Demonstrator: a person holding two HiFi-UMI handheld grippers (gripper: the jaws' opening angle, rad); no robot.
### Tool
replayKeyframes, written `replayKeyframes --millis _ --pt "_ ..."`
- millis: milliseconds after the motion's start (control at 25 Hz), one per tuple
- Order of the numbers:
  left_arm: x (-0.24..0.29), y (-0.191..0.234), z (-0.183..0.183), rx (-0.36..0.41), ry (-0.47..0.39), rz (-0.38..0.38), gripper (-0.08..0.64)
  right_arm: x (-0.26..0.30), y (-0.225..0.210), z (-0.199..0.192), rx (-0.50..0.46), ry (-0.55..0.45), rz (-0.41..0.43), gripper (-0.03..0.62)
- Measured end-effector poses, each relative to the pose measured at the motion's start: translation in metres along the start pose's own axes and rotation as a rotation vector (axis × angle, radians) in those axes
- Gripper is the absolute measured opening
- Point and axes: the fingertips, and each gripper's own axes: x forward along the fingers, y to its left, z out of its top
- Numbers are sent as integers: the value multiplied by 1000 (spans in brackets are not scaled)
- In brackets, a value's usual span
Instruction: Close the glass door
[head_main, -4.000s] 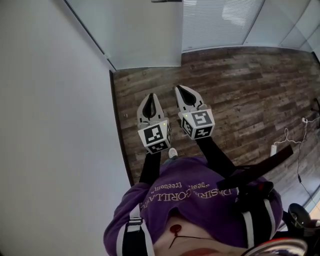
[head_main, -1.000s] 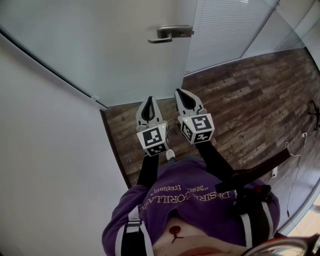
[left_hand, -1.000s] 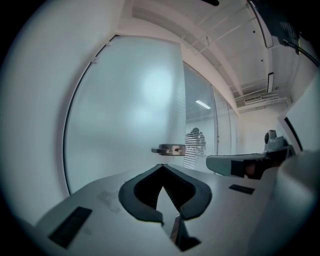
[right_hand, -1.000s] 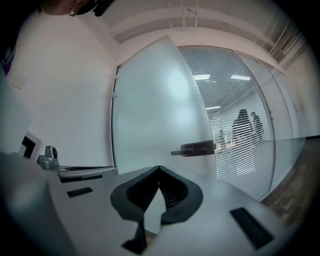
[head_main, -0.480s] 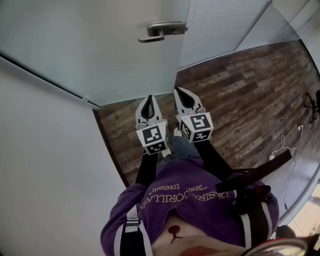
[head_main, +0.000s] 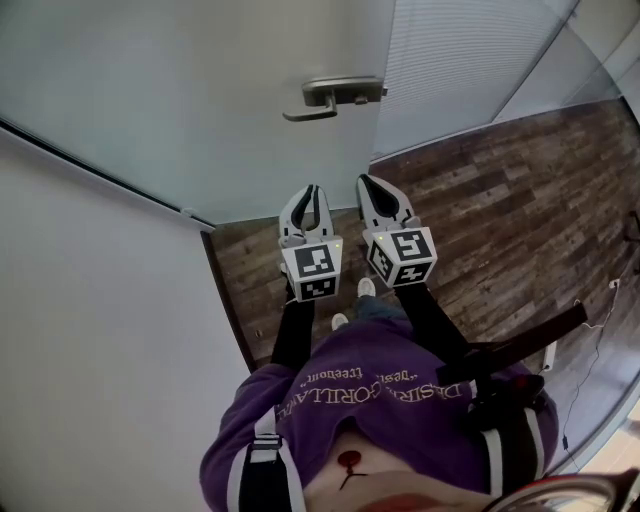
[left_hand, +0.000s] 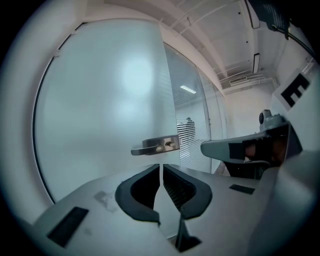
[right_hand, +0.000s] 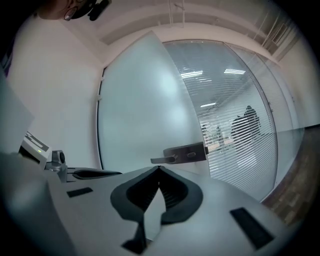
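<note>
While a person in a purple sweatshirt (head_main: 370, 400) looks down from above, two hand-held grippers are held out side by side over a dark wood-plank floor (head_main: 480, 200); the left hand-held gripper (head_main: 309, 198) is clenched, its dark pads drawn together with only a hairline slit showing and nothing between them; the right hand-held gripper (head_main: 368, 190) is likewise clenched and carries nothing; both point toward the frosted glass door (head_main: 200, 100), which fills the space just ahead; the door's metal lever handle (head_main: 335, 97) sits near its right edge, beyond and above the gripper tips and clear of both; to the right of that edge is a glass panel with fine horizontal slats (head_main: 460, 60); a plain white wall (head_main: 90, 330) runs along the person's left side; in each gripper view the handle appears just above the closed tips.
</note>
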Motion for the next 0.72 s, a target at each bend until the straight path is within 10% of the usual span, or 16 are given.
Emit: replayKeyframes --millis 720 --pt "111 40 17 586 92 111 181 18 -66 -3 59 24 -8 -9"
